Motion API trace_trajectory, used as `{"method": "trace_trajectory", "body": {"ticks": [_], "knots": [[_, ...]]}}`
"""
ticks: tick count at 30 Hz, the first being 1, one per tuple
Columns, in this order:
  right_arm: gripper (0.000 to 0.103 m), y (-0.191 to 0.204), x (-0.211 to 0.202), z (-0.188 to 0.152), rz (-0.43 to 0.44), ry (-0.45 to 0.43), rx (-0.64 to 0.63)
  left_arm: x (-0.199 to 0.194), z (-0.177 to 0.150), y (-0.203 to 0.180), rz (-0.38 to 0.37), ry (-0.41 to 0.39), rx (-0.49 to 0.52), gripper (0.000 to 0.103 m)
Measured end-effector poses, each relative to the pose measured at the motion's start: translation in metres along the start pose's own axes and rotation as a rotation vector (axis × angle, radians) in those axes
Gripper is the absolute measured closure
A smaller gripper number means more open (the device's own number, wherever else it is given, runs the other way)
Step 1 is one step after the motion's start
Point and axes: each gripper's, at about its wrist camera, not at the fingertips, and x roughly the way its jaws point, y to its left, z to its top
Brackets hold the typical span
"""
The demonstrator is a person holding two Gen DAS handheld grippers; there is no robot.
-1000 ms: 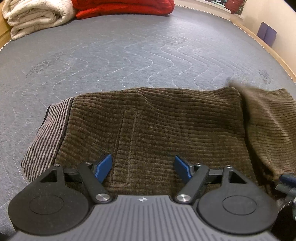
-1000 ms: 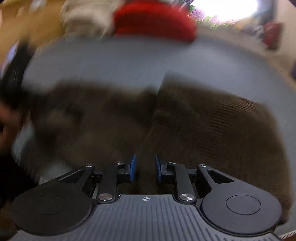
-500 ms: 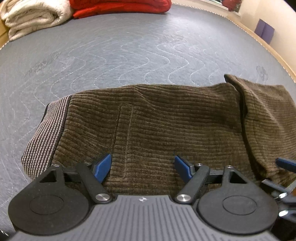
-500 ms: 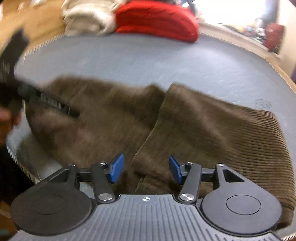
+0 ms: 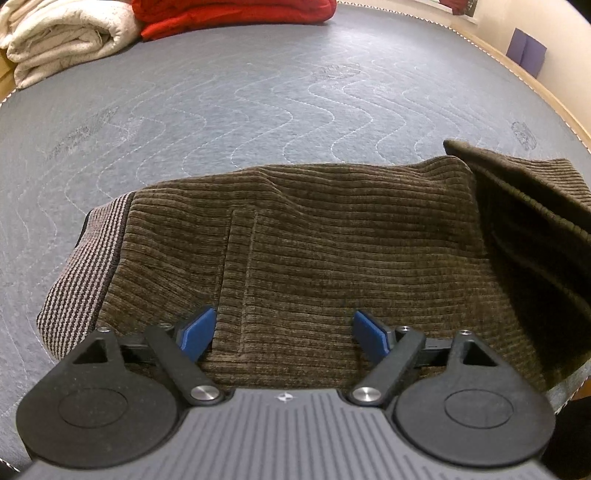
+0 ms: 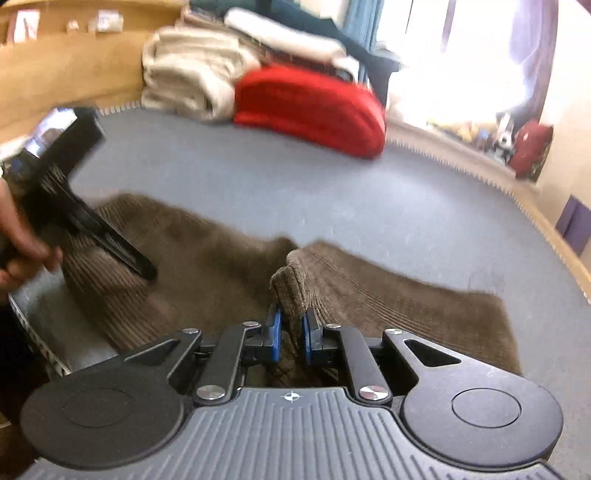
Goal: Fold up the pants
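Grey quilted mattress (image 5: 258, 103) fills both views, with a cream folded blanket (image 5: 62, 40) at its far left and a red folded blanket (image 5: 229, 13) beside it.

Brown corduroy pants (image 5: 332, 240) lie across the near edge of the mattress, striped waistband (image 5: 85, 266) to the left. They look already doubled leg on leg, and a further fold seems under way: at the right end a flap of cloth stands raised above the rest. Judging by that, the lengthwise fold is done, and what remains is carrying the leg end over and flattening the bundle.

Left gripper (image 5: 282, 326) hovers spread wide, holding nothing; the seat of the pants lies just ahead of and beneath its blue fingers (image 5: 195, 328), the pocket seam running out from near the left one.

Right gripper (image 6: 291, 332) is clenched on a bunched corner of the pants, which pokes up between its pads; the rest of the garment spreads ahead to either side.
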Motion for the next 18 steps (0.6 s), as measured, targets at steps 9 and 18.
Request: {"method": "trace_trajectory", "body": {"ticks": [9,18], "knots": [[0.079,0.003,0.017,-0.025,0.114,0.185,0.024,0.0,0.001,0.002,-0.007,0.005,-0.01,0.017],[0.062,-0.041,0.011,-0.036,0.025,0.176,0.261,0.003,0.001,-0.003,0.004,0.011,0.007,0.013]]}}
